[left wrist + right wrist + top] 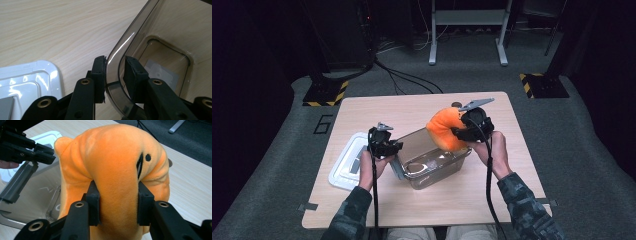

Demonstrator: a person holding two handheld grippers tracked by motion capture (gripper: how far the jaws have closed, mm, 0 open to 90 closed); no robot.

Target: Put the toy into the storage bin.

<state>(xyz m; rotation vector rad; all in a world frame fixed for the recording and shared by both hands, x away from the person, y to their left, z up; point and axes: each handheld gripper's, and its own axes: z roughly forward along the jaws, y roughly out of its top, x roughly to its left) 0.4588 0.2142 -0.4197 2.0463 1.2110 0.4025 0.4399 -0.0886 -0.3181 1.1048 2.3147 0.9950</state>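
Orange plush (117, 170) clamped in right gripper (117, 202), seemingly above bin (432, 167).

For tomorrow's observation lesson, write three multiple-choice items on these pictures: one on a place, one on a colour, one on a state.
1. Where does the white plastic lid lie?
A. left of the clear plastic box
B. inside it
C. on the floor

2. What colour is the curved plush toy?
A. green
B. orange
C. blue

3. How is the right gripper?
A. open over bare table
B. lying flat
C. shut on the toy

Answers: A, the lid lies beside the box's left end; B, its plush is orange; C, both pads dent the plush.
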